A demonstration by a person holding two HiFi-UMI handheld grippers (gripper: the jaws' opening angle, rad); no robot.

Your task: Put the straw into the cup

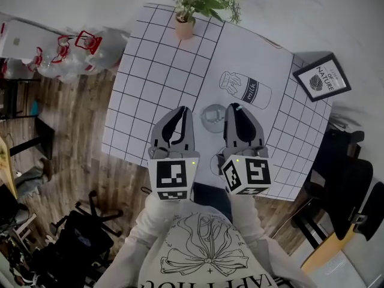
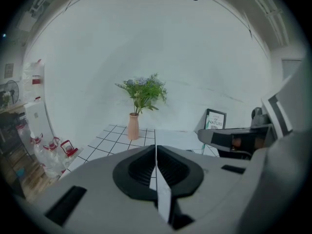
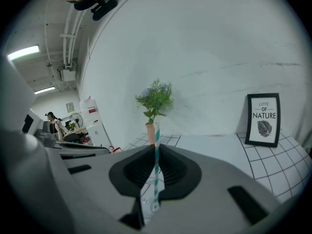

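Note:
A clear cup [image 1: 213, 117] stands on the checked tablecloth [image 1: 150, 71], between the tips of my two grippers. My right gripper [image 1: 236, 108] is just right of the cup. In the right gripper view it [image 3: 156, 147] is shut on a teal-and-white striped straw [image 3: 155, 172], which stands upright between the jaws. My left gripper [image 1: 182, 110] is left of the cup. In the left gripper view it [image 2: 155, 150] is shut with nothing in it. The cup is hidden in both gripper views.
A pink vase of flowers [image 1: 185, 24] stands at the table's far edge. A framed "of nature" print [image 1: 322, 77] sits at the right corner. A milk-bottle drawing [image 1: 246, 89] lies beyond the cup. Chairs and clutter surround the table.

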